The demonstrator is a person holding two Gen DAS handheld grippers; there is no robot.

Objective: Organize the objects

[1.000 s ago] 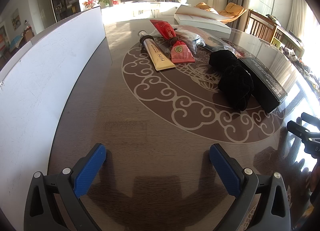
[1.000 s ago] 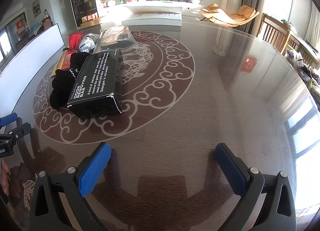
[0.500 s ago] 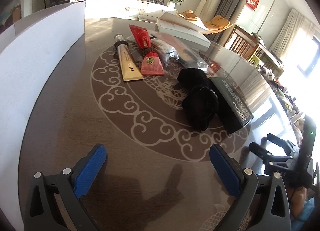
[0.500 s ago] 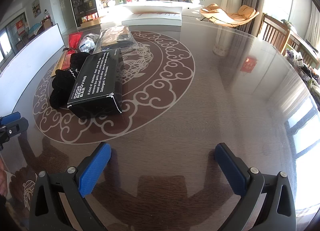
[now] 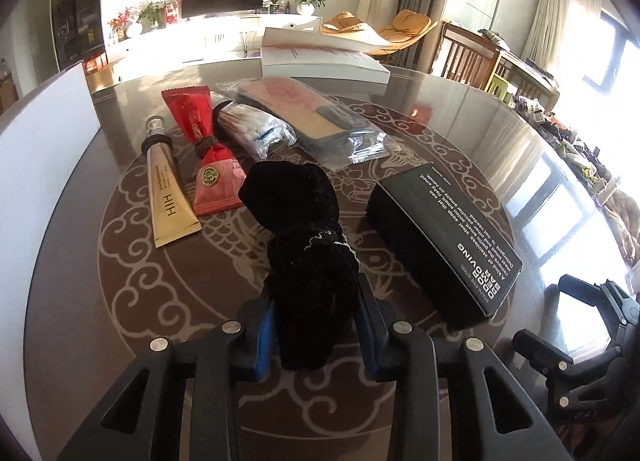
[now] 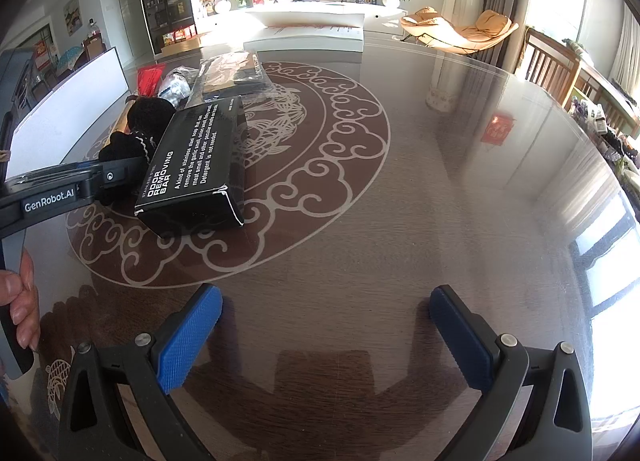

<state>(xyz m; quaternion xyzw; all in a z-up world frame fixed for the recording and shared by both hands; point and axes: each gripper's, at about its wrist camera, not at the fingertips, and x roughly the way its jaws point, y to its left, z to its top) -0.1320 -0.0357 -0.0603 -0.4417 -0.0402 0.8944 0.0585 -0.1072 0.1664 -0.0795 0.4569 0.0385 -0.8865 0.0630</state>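
Closing my left claw (image 5: 316, 325) on the near end of the black cloth bundle (image 5: 304, 245) lying mid-bench (image 6: 400, 221), I judge the sorting barely begun — tube (image 5: 166, 197), red sachet (image 5: 210, 157) and black box (image 5: 440, 237) lie untouched, my right claw (image 6: 326, 337) gaping empty.

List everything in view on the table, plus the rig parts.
black fabric bundle: 1, black, centre of table, near end between the left jaws
black box: 1, black with white text, right of the bundle
gold tube: 1, gold, clear cap, left of the red packet
red packet: 1, red and pink, tied at the middle
cotton swab bag: 1, clear, behind the bundle
clear pouch: 1, clear, flat contents, behind the box
white box: 1, white, far edge
white board: 1, white, left edge
table: 1, brown, glossy, scroll medallion
left gripper: 1, black, blue pads, jaws just closed on the bundle
right gripper: 1, jaws open, nothing between
hand: 1, on the left gripper's handle
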